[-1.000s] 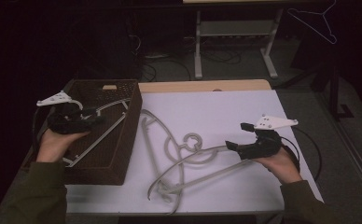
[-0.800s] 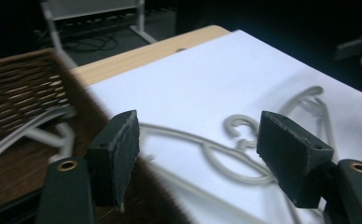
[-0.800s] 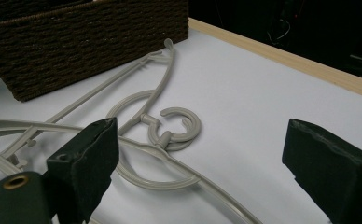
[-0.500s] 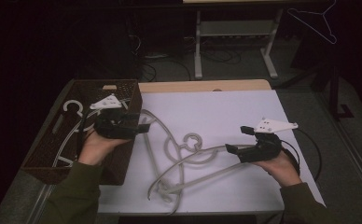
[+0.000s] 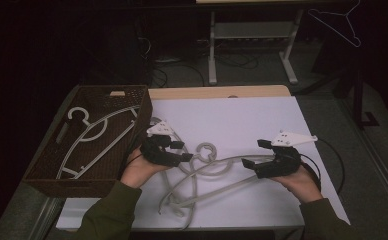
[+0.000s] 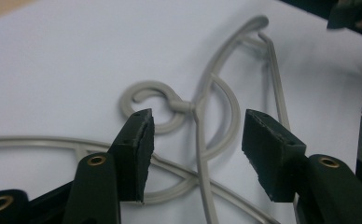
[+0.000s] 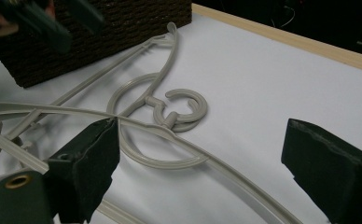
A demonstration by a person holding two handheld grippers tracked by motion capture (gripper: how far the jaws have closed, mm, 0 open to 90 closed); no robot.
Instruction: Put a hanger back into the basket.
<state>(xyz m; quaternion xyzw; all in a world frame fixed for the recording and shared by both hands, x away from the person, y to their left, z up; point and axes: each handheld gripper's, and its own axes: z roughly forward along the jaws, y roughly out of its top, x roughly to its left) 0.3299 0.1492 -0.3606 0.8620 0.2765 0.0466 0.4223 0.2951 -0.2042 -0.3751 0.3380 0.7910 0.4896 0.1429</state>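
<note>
Left claw [image 5: 178,151] hovers low over the tangle of grey hangers [image 5: 202,172] on the white tabletop [image 5: 262,120], just right of the brown basket [image 5: 132,95]. Its jaws have just been closing, yet stand apart with nothing pinched; in the left gripper view a hanger's hook loop [image 6: 153,105] lies beyond the pads. Right claw [image 5: 252,160] rests at the tangle's right end, jaws released; one long bar runs between the pads untouched. Likely step: pick one hanger from the pile for the basket. To do it well: take the neck just under the hook, where the rod is single, not where two rods cross, then lift slowly so the hooked loops unlink; the right claw could pin the lower hanger's bar. Count: two claws; one basket with two hangers [image 5: 94,137] already in it; the tabletop pile looks like two, possibly three, interlocked.
</note>
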